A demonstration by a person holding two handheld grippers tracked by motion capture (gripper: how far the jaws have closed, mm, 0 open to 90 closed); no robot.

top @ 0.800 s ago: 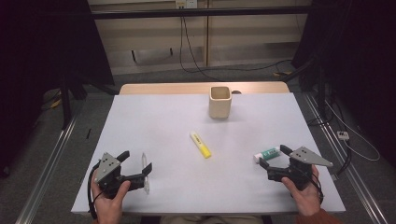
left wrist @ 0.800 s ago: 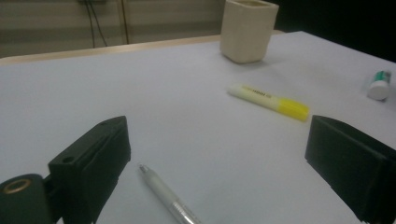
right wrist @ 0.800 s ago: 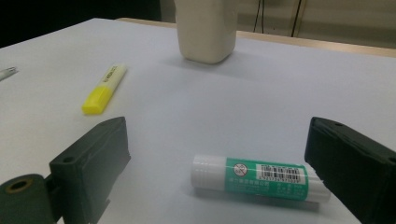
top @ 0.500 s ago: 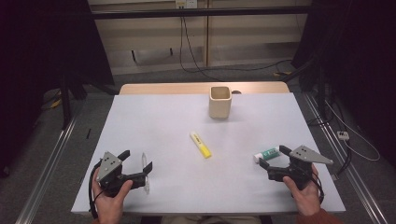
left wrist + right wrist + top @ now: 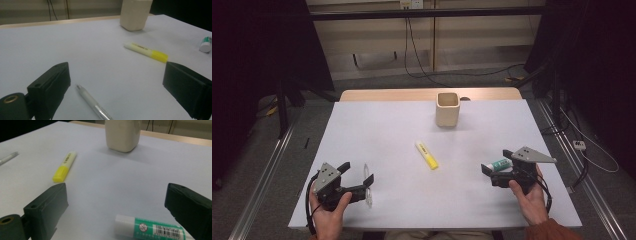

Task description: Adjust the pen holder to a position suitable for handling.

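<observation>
Cup (image 5: pixel 447 109) stands at the table's (image 5: pixel 382 135) far edge; your yellow highlighter (image 5: pixel 426 154) lies mid-table. Glue stick (image 5: pixel 152 228) lies between your right gripper's (image 5: pixel 496 165) spread jaws, silver pen (image 5: pixel 93 104) between your left gripper's (image 5: pixel 358 177), neither clamped.

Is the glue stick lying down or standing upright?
Lying down: the glue stick rests on its side on the table, between the right gripper's open jaws.
</observation>
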